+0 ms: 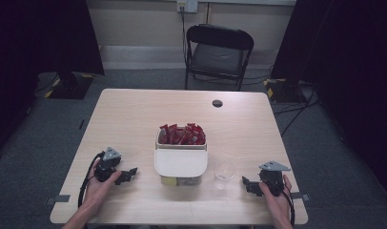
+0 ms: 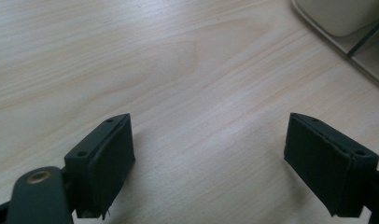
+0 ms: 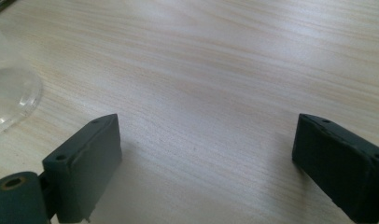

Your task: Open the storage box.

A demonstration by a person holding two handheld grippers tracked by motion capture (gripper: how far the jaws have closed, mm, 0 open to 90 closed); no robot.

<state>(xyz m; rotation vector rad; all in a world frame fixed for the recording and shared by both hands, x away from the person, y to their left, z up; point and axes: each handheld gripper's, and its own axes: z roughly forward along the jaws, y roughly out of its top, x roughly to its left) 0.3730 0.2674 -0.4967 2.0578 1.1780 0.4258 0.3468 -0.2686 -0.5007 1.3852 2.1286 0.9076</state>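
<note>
Both sets of jaws stand spread wide with nothing but bare wood between them. The left gripper (image 2: 211, 154) looks along the table (image 1: 134, 114), its black pads apart and empty, and the corner of the white container (image 2: 339, 16) peeks in at the upper right of its view. The right gripper (image 3: 206, 163) is spread just as wide, also empty, with the rim of the clear plastic cup (image 3: 10, 100) curving in at its left edge.

From the high view the layout reads as a ready stance: the left gripper (image 1: 126, 175) and the right gripper (image 1: 249, 185) rest low near the table's near edge, one on each side of the work, both pointing inward. The container (image 1: 180, 164) sits in the middle, its far compartment packed with red sachets (image 1: 182, 135) standing on end, easy to pinch from above. The cup (image 1: 223, 174) stands upright just beside the container's right side, near the right gripper, likely set there to receive a sachet. Nothing is touched yet.
</note>
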